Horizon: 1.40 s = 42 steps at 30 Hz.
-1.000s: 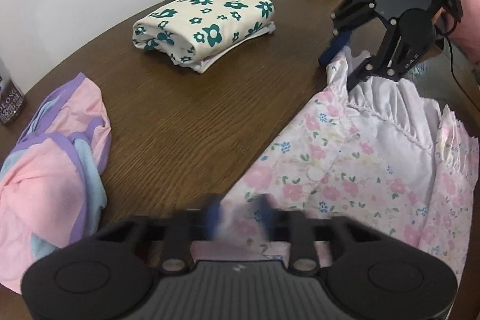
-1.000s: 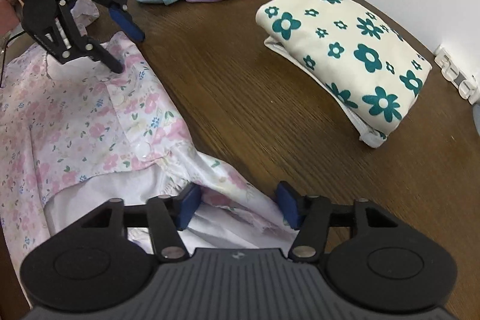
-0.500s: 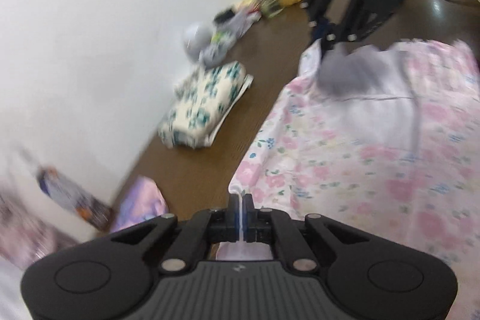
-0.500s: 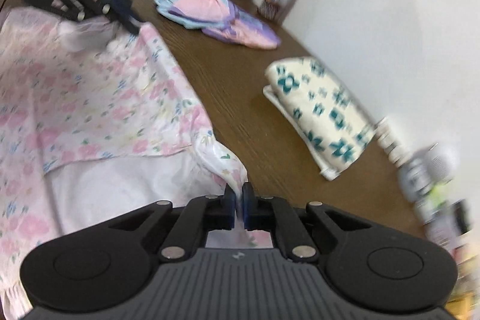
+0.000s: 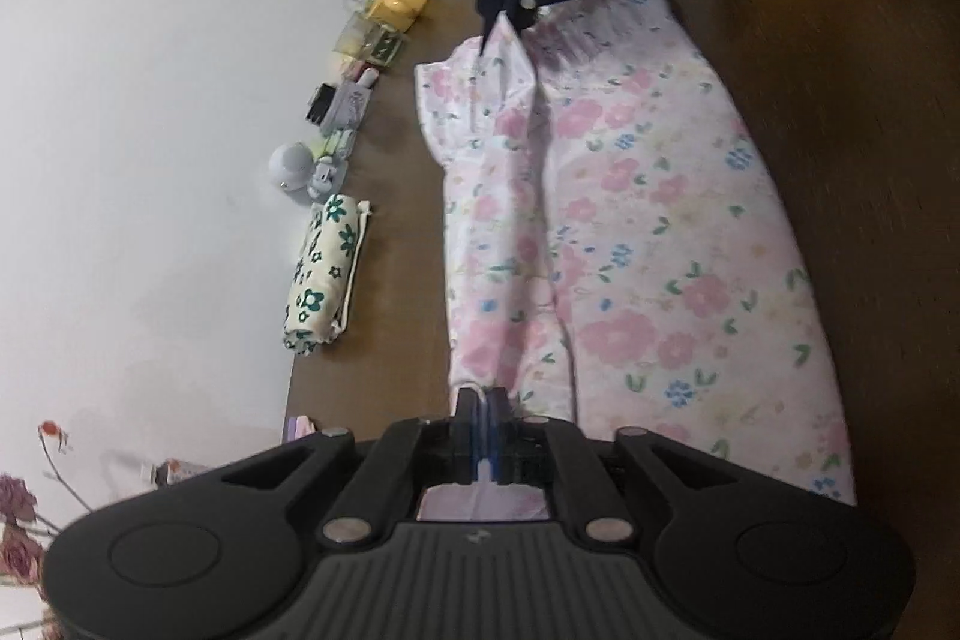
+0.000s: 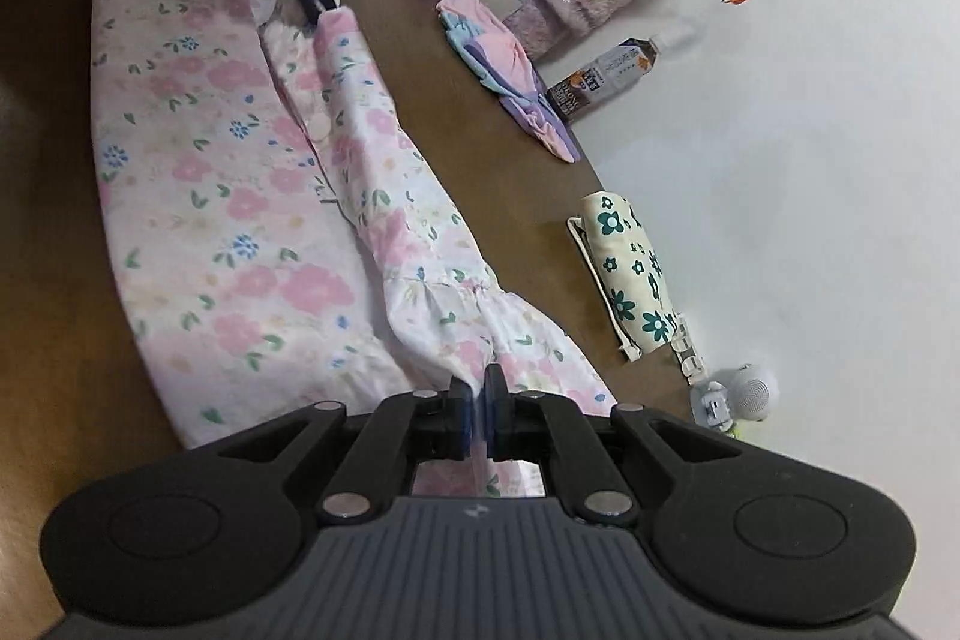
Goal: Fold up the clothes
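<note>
both grippers (image 5: 480, 412) (image 6: 478, 400) pinch floral garment (image 5: 630, 250); vase (image 6: 576, 4), seemingly roses.

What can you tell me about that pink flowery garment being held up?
The pink floral garment is thin, light fabric printed with pink blossoms, small blue flowers and green leaves, with a gathered ruffle. It lies lengthwise on the brown table, one long edge lifted into a ridge, pinched by the left tool and the right tool.

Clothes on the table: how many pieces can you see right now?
3: the pink floral garment held by both grippers, a folded green-flower piece by the wall, and a pink-purple one near the vase. More may be hidden.
</note>
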Motion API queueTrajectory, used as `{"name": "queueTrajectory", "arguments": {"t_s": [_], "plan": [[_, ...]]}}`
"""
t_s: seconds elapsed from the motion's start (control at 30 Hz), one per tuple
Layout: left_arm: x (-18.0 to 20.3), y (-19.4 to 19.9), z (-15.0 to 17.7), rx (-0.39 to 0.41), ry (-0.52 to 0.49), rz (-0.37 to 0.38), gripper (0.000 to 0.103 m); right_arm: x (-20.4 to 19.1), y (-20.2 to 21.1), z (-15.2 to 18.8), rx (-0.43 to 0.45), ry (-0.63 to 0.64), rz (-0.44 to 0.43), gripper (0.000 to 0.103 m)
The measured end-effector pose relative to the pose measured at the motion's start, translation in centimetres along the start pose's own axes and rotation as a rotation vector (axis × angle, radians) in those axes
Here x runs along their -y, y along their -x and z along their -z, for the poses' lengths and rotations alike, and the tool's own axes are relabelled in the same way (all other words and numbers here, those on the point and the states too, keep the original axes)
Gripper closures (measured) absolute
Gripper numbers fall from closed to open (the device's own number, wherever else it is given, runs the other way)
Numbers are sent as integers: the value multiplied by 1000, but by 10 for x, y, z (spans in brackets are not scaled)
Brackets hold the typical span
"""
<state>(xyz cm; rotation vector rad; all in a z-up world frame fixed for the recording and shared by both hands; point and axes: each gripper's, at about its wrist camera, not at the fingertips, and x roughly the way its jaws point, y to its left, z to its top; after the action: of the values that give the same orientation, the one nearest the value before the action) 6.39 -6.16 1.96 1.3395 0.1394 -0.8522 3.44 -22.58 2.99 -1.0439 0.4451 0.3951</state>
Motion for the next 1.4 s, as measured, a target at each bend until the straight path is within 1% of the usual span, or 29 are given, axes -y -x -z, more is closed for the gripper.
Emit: {"name": "queueTrajectory", "arguments": {"t_s": [0.1,0.13,0.17,0.2,0.23,0.27,0.33,0.4,0.43,0.47,0.5,0.53,0.57,0.63,0.67,0.8,0.83,0.9,0.97,1.0,1.03,1.1,1.2,1.3,1.4], "plan": [[-17,-6,-1,-12,94,46,91,-1,-2,-3,0,-9,21,100],[-22,-7,-1,-16,126,66,82,0,-5,-4,-4,-10,22,100],[-28,-9,0,-18,154,82,70,-1,-7,-4,-9,-12,13,100],[-32,-10,0,-18,177,100,66,-1,-8,-4,-13,-14,1,100],[-34,-10,0,-17,197,118,63,-2,-9,-4,-17,-16,-11,100],[-38,-11,0,-17,220,145,63,-1,-9,-3,-20,-22,-23,100],[-47,-14,1,-18,265,212,59,2,-10,-2,-25,-38,-50,98],[-49,-17,2,-41,269,250,61,7,-7,-3,-24,-61,-89,94],[-50,-19,2,-54,266,266,79,11,-4,-4,-13,-78,-113,90],[-49,-21,1,-66,254,266,103,14,-1,-5,0,-96,-137,84],[-47,-20,1,-68,237,251,101,18,2,-6,14,-115,-161,70],[-44,-16,2,-62,224,235,101,22,6,-7,28,-133,-185,61],[-40,-12,2,-55,210,219,101,26,9,-8,42,-151,-209,58],[-33,-6,2,-45,174,178,102,33,15,-11,70,-187,-257,57],[-29,-5,1,-42,143,145,102,33,12,-14,72,-189,-262,57],[-18,1,-5,-27,47,-1,102,21,-22,-28,39,-170,-296,57],[-15,2,-6,-25,19,-41,102,18,-29,-31,30,-171,-297,58],[-9,5,-6,-13,-33,-98,102,14,-39,-34,14,-175,-291,59],[-3,9,-6,1,-79,-141,102,15,-41,-33,-9,-192,-256,73],[0,11,-6,6,-97,-152,102,16,-40,-31,-20,-201,-238,83],[4,13,-6,11,-118,-159,102,18,-39,-29,-31,-210,-221,89],[11,17,-6,8,-163,-152,102,19,-31,-25,-31,-176,-173,98],[23,21,-9,-2,-232,-114,102,18,-11,-23,-7,-86,-93,99],[37,24,-13,-7,-286,-50,102,5,7,-21,1,31,-41,99],[49,20,-15,-13,-323,-12,102,-12,8,-14,-31,65,-62,99]]}}
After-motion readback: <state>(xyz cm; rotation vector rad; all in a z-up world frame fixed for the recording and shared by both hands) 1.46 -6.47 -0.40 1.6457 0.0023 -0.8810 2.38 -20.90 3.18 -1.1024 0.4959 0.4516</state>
